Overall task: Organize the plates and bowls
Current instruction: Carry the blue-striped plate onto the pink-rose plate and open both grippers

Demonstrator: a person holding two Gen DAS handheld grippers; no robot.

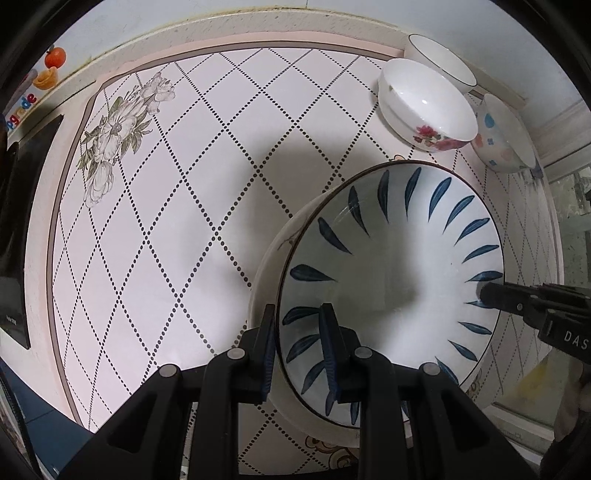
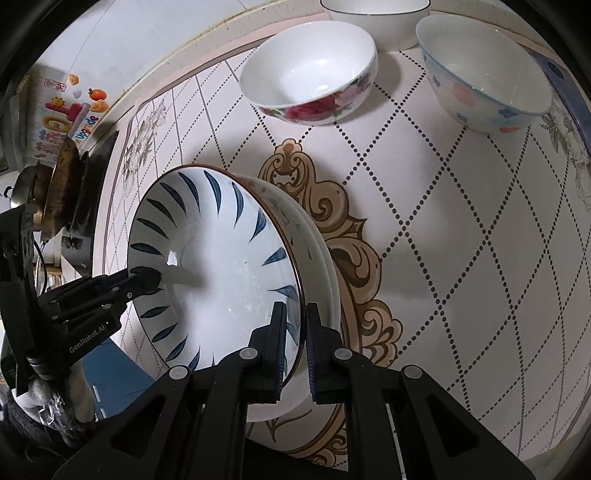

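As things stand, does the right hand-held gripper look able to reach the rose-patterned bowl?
Probably not yet: the right hand-held gripper is clamped on the rim of the blue-leaf plate, shared with the left hand-held gripper. The tablecloth toward the rose-patterned bowl looks unobstructed.

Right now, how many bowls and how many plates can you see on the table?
Bowls: 3 (rose bowl, dotted bowl, plain bowl).
Plates: 2 that I can tell apart, stacked (leaf plate on a white plate); the grippers hold the stack's rims.
Total: 5 dishes.
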